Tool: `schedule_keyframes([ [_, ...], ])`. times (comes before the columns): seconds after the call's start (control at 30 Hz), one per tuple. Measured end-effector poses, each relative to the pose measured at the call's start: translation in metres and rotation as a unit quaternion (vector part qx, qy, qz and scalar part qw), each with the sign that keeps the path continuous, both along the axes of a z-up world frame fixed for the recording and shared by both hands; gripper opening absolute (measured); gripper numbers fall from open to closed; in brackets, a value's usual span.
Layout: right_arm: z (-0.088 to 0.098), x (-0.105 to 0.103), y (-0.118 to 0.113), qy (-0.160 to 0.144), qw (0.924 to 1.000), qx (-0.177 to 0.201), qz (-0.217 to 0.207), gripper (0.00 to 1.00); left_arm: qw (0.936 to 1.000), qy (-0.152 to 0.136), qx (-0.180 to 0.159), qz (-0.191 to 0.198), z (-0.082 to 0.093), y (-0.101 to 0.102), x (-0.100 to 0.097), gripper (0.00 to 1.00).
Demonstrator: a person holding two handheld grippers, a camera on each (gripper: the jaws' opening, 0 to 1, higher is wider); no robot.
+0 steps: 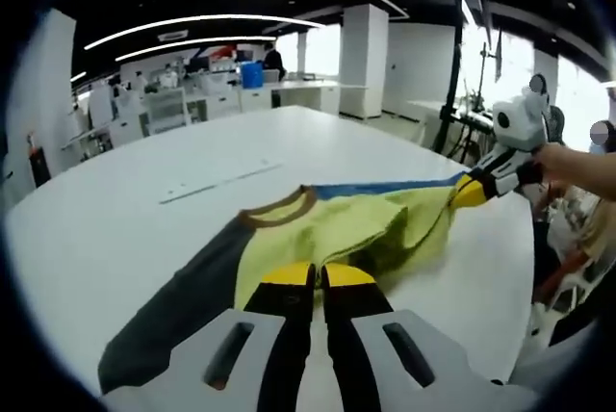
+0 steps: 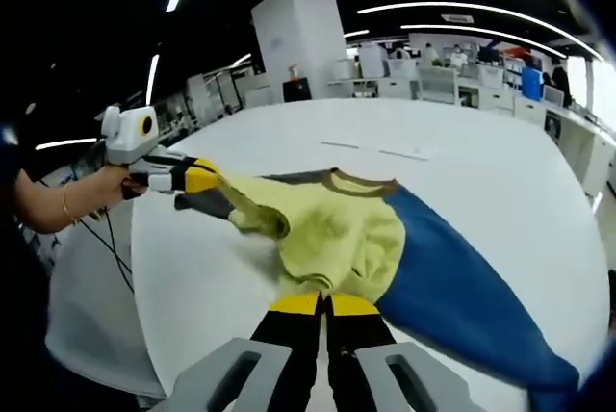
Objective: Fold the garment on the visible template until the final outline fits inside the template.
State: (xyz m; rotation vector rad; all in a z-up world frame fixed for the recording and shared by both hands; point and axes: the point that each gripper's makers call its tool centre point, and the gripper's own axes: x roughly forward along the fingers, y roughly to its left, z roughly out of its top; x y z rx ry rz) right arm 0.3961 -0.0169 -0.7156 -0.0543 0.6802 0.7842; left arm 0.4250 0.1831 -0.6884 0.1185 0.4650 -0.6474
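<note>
Left gripper view: left tongs [image 1: 317, 277] closed on the near yellow hem of the garment [image 1: 318, 229], jaws together with cloth pinched. Right gripper view: right tongs [image 2: 322, 302] likewise clamped on the yellow hem at its near edge. Garment lies mid-desk, partly lifted and bunched, dark sleeve one side, blue sleeve [image 2: 462, 277] other side, brown collar [image 2: 361, 181] on the far side. White desk [image 1: 115, 219] carries it; faint template lines [image 1: 217, 181] beyond the collar. Step looks like folding hem toward collar. Next: carry both corners forward evenly, lay flat.
</note>
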Motion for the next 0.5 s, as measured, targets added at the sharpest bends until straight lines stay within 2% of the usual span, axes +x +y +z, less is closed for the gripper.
schedule_keyframes([
  [0.17, 0.011, -0.008, -0.001, 0.005, 0.9999, 0.002, 0.012, 0.0, 0.9999, -0.014, 0.003, 0.005, 0.016, 0.012, -0.009, 0.01],
  [0.5, 0.022, -0.027, -0.003, 0.006, 0.9993, -0.018, 0.032, 0.0, 0.9998, -0.011, -0.004, 0.016, 0.03, 0.03, -0.03, 0.0],
])
